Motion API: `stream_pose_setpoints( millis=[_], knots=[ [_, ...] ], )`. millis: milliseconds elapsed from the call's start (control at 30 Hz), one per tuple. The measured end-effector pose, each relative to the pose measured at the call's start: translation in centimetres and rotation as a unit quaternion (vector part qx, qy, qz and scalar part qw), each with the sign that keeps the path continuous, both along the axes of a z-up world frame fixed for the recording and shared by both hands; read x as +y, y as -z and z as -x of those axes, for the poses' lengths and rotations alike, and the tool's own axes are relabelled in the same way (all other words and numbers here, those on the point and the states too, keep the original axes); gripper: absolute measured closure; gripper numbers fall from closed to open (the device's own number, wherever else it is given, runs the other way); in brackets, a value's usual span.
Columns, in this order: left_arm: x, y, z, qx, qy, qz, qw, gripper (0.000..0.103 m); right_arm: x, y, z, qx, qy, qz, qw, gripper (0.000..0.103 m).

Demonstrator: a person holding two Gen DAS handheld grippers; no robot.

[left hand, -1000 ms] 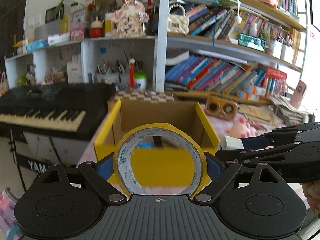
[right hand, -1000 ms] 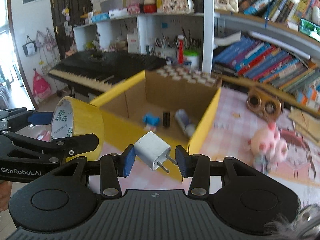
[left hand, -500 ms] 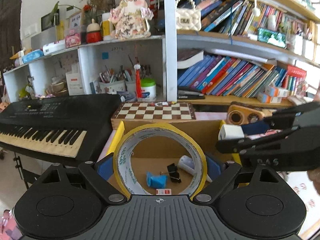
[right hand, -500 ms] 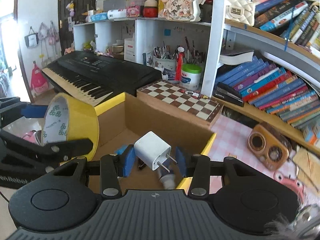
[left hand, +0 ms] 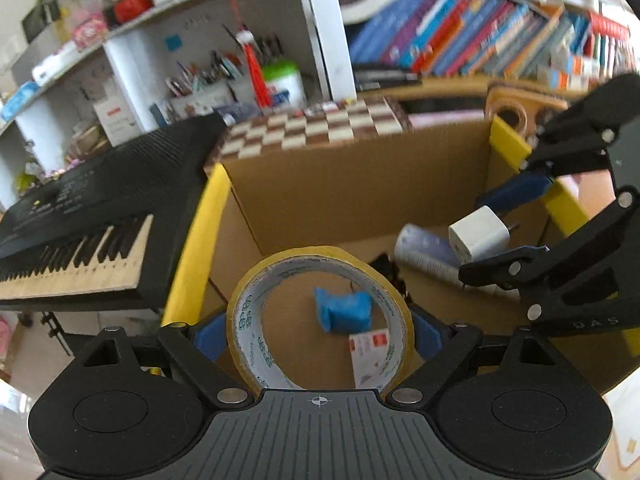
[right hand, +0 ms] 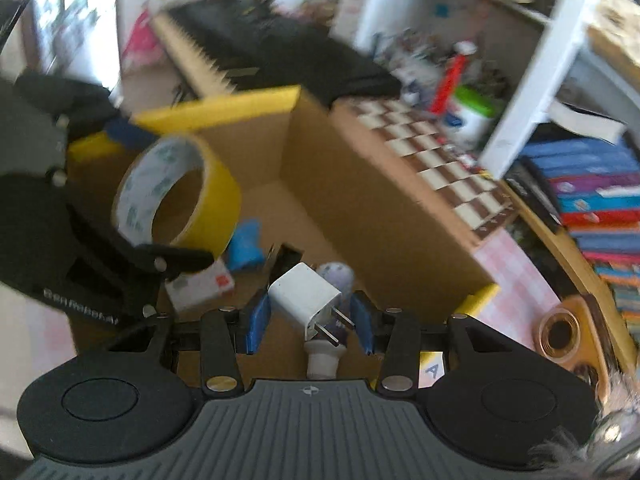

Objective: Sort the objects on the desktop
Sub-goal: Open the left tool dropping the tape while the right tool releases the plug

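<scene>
My left gripper [left hand: 318, 330] is shut on a roll of yellow tape [left hand: 320, 256] and holds it over the open cardboard box with yellow flaps [left hand: 352, 184]. The tape also shows in the right wrist view [right hand: 180, 196]. My right gripper [right hand: 308, 316] is shut on a white plug adapter [right hand: 304, 294], also above the box [right hand: 360, 200]; the adapter shows in the left wrist view [left hand: 478, 234]. Inside the box lie a blue lump [left hand: 342, 310], a small red-and-white card box [left hand: 370, 346], a pale tube [left hand: 424, 254] and a black binder clip [right hand: 286, 254].
A black keyboard [left hand: 80, 216] stands left of the box. A chessboard [left hand: 312, 130] lies behind it, before shelves of books [left hand: 460, 36] and stationery. A wooden toy camera [right hand: 564, 334] lies on the pink checked cloth [right hand: 516, 280] to the right.
Both grippers have moved forward and tipped down over the box, still holding the tape and the adapter. The box floor fills more of both views.
</scene>
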State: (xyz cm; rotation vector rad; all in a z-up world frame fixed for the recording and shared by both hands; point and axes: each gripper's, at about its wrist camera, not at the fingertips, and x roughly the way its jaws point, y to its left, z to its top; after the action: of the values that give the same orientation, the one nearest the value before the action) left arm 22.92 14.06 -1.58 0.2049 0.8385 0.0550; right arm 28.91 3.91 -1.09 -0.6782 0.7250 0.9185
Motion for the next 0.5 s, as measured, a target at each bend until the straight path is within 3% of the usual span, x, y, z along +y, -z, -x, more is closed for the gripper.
stream_pose_setpoints(
  millis=[333,500],
  knots=[
    [-0.6,1.2,-0.5,0.035,0.012,-0.016,0.9992,0.01,1.6,3.3,-0.5,0.02,-0.09,0.088,0.992,0.062],
    [-0.6,1.2,-0.5,0.032,0.009,-0.014,0.9993,0.009,2.0,3.3,-0.6,0.019,-0.101,0.092,0.99,0.062]
  ],
)
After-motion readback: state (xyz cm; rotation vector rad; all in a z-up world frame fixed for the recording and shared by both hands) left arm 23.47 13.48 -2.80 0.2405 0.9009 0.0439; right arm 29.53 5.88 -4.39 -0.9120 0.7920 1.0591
